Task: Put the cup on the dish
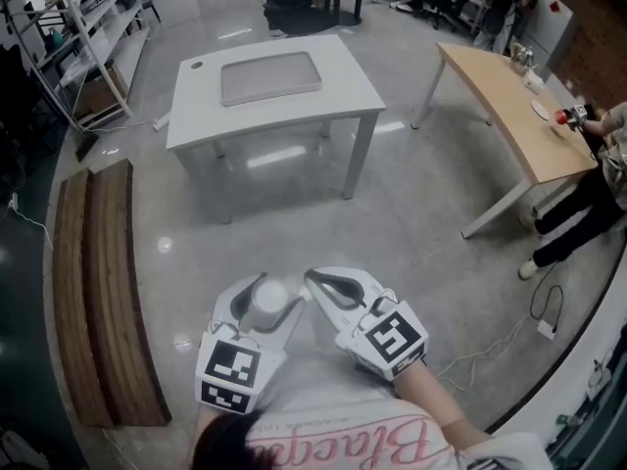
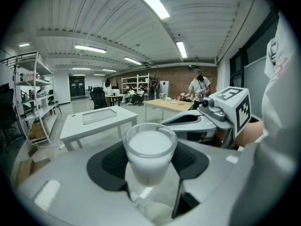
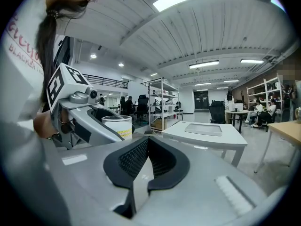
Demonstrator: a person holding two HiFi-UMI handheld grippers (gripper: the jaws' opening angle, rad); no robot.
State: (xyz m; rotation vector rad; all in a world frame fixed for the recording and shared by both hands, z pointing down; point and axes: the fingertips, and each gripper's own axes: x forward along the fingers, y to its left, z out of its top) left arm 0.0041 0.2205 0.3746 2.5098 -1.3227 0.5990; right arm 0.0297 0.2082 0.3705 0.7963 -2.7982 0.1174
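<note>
The left hand-held gripper [image 1: 275, 296] is clamped around the cup [image 2: 149, 149], its dark pads pressing on opposite sides of the wall below the rim. The cup sits upright, mouth up, which looks like a deliberate carrying hold: gripped this way it can be lowered straight down without turning. It is carried in the air over the floor, well short of the white counter [image 1: 353, 88] and on the person's side of it, held close to the body.

On top of the counter, near its middle, lies the shallow grey dish [image 1: 270, 76], the likely target; nothing stands in it, so the placing is not yet done and the gap to the counter has to be crossed first.

The right hand-held gripper [image 1: 319, 282], also on the near side of the counter and further right, has its jaws pressed together with nothing between them. It seems merely parked there, free to steady the dish if needed.
</note>
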